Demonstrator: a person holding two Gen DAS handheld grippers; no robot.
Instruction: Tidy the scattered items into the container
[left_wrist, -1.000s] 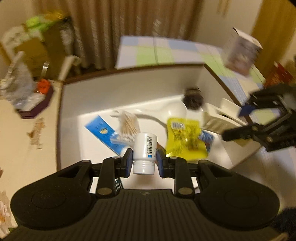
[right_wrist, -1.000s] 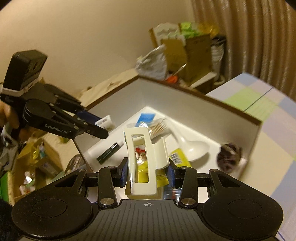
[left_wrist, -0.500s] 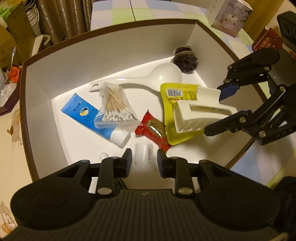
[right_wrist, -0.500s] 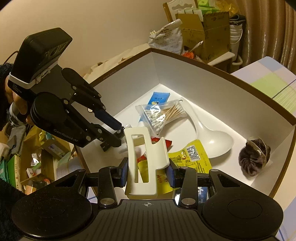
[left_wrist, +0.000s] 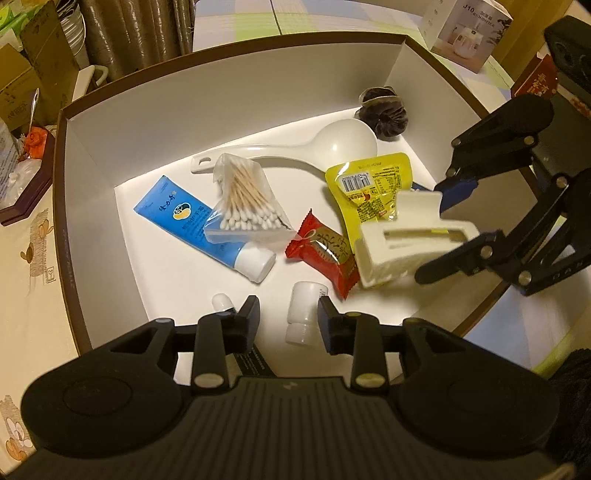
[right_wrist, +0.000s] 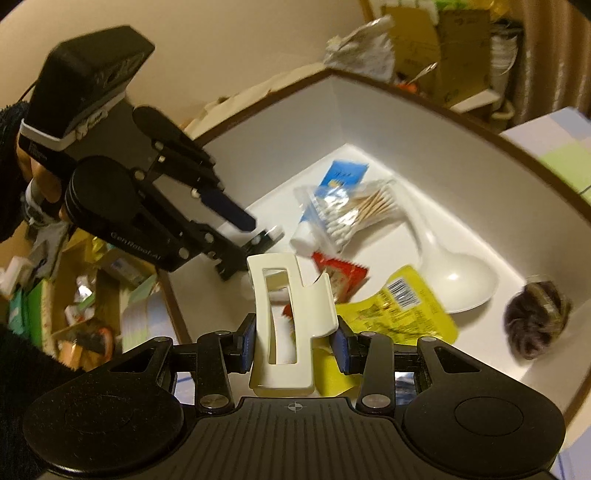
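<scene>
Clip over the box, bottle already dropped in.

I had the white hair clip (right_wrist: 286, 325) pinched in my right gripper (right_wrist: 294, 345), low centre of the right view, hanging above the yellow pouch (left_wrist: 373, 194) inside the box (left_wrist: 229, 79). My left gripper (left_wrist: 288, 320) stood released at the bottom of its frame, with the small white bottle (left_wrist: 303, 312) lying loose on the floor between the spread fingers. To finish well, I judged I should lower the clip toward bare floor beside the red sweet packet (left_wrist: 325, 251), then part the fingers gently so it would not bounce onto the cotton buds (left_wrist: 245, 206).
</scene>
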